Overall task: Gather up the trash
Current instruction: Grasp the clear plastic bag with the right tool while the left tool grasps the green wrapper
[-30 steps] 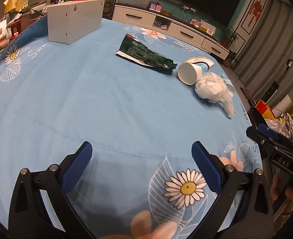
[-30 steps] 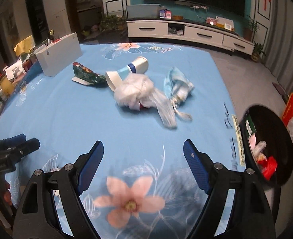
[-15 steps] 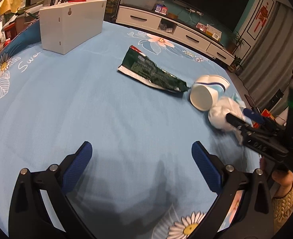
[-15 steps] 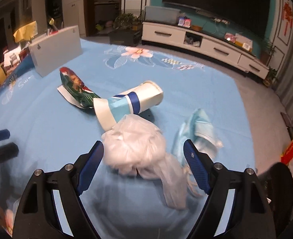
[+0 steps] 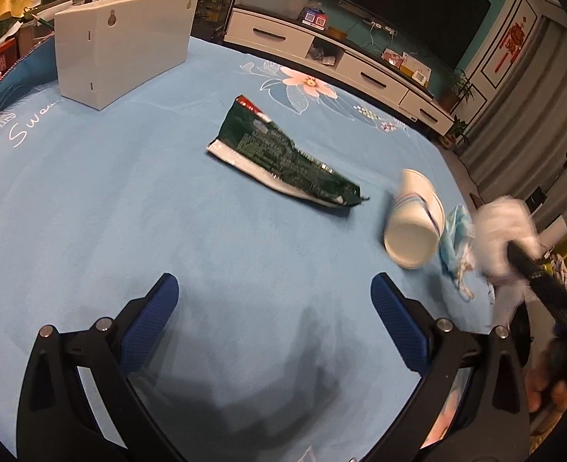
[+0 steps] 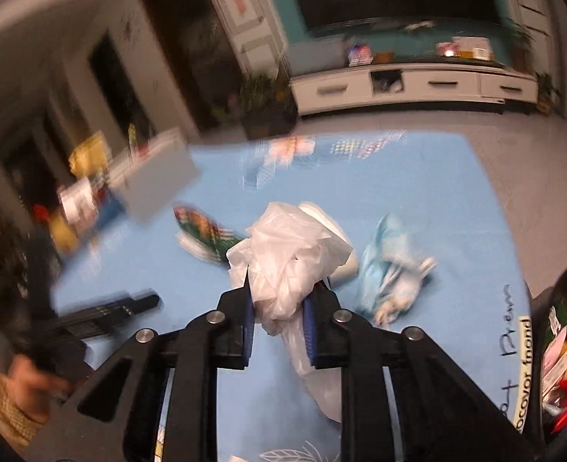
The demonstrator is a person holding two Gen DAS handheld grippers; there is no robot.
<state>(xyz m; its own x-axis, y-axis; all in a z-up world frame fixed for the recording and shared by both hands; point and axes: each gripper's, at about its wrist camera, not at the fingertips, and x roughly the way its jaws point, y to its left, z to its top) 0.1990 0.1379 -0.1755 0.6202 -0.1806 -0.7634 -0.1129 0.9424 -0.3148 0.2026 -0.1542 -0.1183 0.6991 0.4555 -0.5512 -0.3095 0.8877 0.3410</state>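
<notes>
**Between the right fingers, a crumpled plastic bag**

Between the blue pads of the right gripper (image 6: 277, 310), the white plastic bag (image 6: 289, 254) is pinched tight, its crumpled bulk bulging above the fingertips and a loose tail trailing below them toward the table (image 6: 456, 200) with its blue floral cloth. Just behind the bag lies the tipped paper cup (image 6: 331, 227), with the green snack wrapper (image 6: 202, 233) off to the left of the fingers and the light blue face mask (image 6: 391, 269) to their right. A dark trash bin (image 6: 564, 331) holding scraps sits at the far right edge.

The left gripper (image 5: 273, 315) hovers over bare cloth with its fingers spread wide, gripping nothing. Ahead of them the wrapper lies flat; the cup rests on its side to the right, the mask just beside it. A white box (image 5: 123, 48) stands far ahead to the left.
</notes>
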